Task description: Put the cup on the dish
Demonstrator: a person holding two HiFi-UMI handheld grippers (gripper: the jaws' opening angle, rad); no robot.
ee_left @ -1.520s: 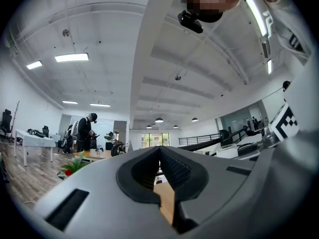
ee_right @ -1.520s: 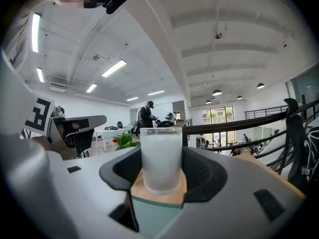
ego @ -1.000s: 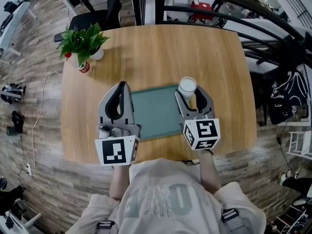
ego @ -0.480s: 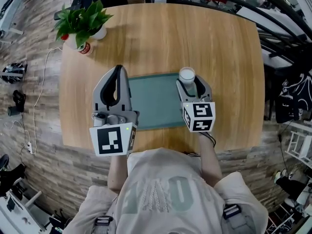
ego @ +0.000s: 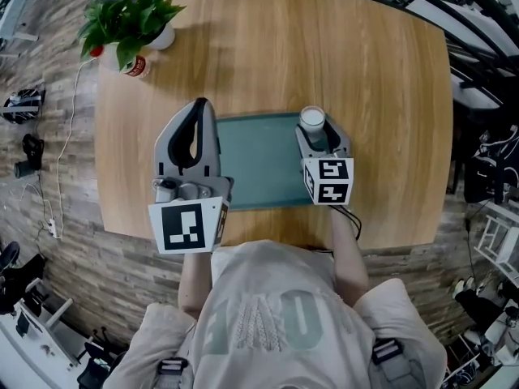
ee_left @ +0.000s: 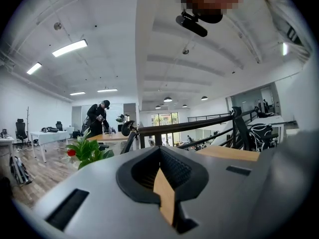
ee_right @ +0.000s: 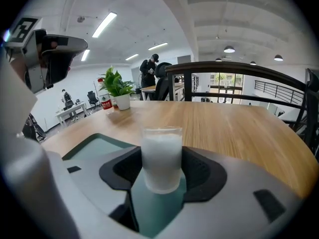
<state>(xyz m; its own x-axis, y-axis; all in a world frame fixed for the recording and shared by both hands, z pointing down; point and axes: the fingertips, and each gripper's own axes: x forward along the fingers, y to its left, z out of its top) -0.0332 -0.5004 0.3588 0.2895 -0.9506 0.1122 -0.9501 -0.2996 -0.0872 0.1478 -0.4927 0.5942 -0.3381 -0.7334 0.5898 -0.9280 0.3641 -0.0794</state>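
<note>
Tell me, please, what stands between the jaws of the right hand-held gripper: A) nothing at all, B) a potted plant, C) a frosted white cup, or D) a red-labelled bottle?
C: the right gripper view shows the right hand-held gripper with its jaws closed on either side of the frosted white cup, above the green dish.
</note>
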